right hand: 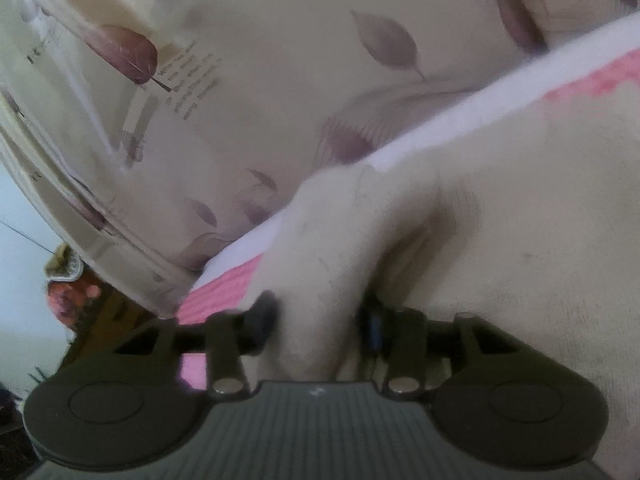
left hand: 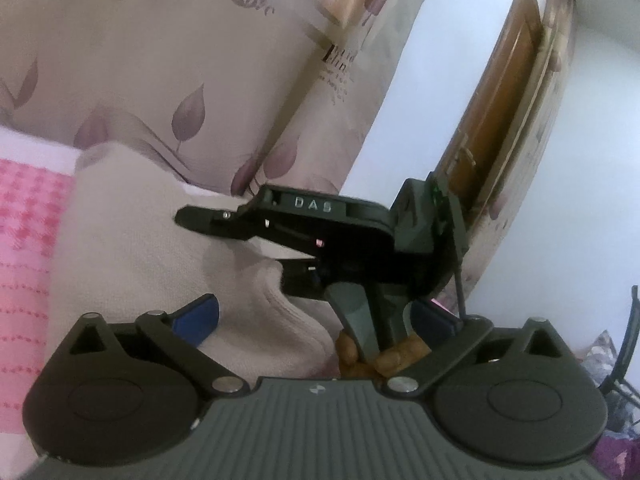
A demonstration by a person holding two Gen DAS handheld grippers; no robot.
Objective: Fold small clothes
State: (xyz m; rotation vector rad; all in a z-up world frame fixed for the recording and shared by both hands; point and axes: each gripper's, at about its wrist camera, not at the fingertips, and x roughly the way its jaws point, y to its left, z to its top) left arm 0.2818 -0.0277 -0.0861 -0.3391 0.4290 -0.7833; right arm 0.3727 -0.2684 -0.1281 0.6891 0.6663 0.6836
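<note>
Beige garment point(right hand: 460, 216) — fold pinched in right tongs point(right hand: 320, 320); left tongs point(left hand: 316, 316) spread over its ribbed edge.

A bedroom in a home, seen from just above the bed.

A pink woven bedcover point(left hand: 28, 240) with a checked band and a white border spreads underneath, and a beige garment point(left hand: 132, 248) lies on it. Behind the bed hangs a pale curtain point(left hand: 132, 60) printed with mauve leaves, the word "love" in a round badge and lines of small script; the same leaf print fills the right wrist view point(right hand: 280, 80). Past the curtain's edge stand a plain white wall point(left hand: 400, 80) and a brown wooden door point(left hand: 504, 120) with a metal latch. Patterned purple fabric point(left hand: 616, 420) lies at the far right, near a dark metal frame.
</note>
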